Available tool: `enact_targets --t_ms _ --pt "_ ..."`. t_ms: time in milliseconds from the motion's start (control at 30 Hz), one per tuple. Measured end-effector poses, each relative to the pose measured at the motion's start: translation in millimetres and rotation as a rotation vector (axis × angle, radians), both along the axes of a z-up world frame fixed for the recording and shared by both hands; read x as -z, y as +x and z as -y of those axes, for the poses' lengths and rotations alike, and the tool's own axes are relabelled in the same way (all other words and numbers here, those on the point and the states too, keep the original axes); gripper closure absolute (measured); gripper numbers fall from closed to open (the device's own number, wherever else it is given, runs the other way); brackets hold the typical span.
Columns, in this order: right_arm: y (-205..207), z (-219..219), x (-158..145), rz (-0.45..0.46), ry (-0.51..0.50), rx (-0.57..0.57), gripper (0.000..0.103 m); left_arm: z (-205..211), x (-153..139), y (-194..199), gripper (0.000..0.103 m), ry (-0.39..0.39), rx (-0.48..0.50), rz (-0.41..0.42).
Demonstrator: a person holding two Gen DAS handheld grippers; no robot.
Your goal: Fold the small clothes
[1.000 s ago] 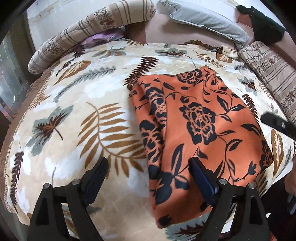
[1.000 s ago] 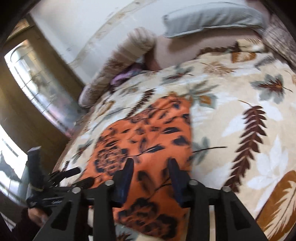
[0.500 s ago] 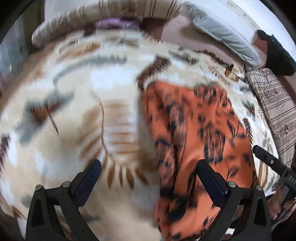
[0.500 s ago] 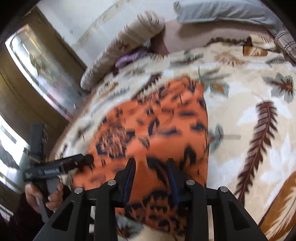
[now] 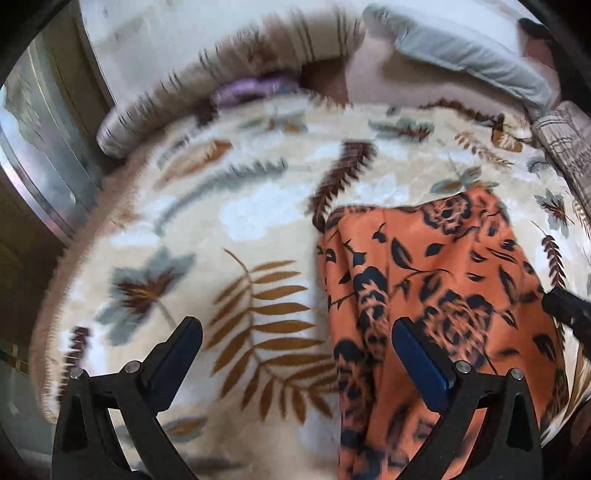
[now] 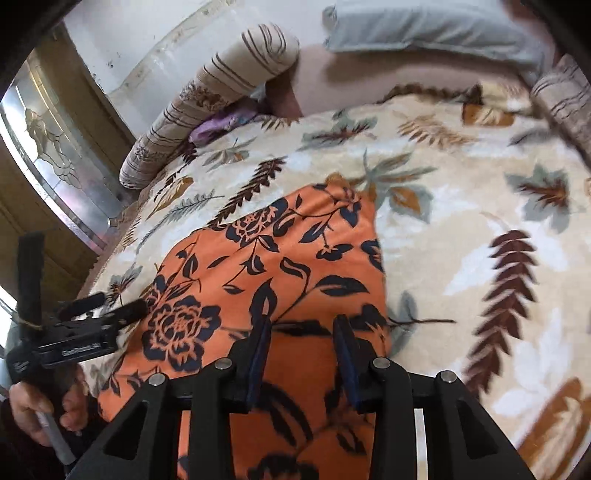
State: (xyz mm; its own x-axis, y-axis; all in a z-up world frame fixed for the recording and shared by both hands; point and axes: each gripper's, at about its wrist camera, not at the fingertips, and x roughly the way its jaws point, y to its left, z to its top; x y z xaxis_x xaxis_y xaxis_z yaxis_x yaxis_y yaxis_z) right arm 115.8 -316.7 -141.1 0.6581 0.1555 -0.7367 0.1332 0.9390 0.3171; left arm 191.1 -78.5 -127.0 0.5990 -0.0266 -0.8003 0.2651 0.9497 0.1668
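Orange black-flowered cloth garment (image 6: 280, 280) lies part-folded near the leaf-patterned plush blanket's (image 5: 229, 229) edge; left gripper (image 5: 295, 354) spread wide, right gripper (image 6: 301, 339) half-spread, both empty; next, pinch the near hem.

One orange floral garment (image 6: 273, 280) in front of me, one leaf-print blanket (image 6: 480, 206) beneath it, two striped bolsters (image 6: 207, 96) (image 6: 565, 96), one grey pillow (image 6: 424, 29), one purple cloth (image 6: 218, 123), my two grippers, left (image 5: 295, 350) and right (image 6: 302, 345).
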Motion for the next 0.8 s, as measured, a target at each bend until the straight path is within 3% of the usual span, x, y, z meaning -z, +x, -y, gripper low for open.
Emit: enact_targets --t_ms 100,167,267,567,800 --pt "-21.9 -5.8 -19.1 0.051 -0.039 0.017 0.063 5.5 -27.1 -41.5 0.0 0.044 0.021 0.132" --pt "-44.3 -11.8 -34.6 0.103 -0.074 0.03 0.043 7.2 -42.2 -66.7 0.0 0.054 0.032 0.199" --pt "-84.7 -24.0 -53.9 0.171 -0.125 0.044 0.039 7.7 -60.3 -96.8 0.0 0.053 0.031 0.261" --pt "-152.1 -54.5 -61.1 0.189 -0.167 0.044 0.039 -2.1 -67.7 -141.9 0.0 -0.036 -0.018 0.223" --pt "-163.0 -67.9 -64.1 0.203 -0.16 0.052 0.039 -3.5 -64.0 -165.0 0.0 -0.062 0.0 0.207"
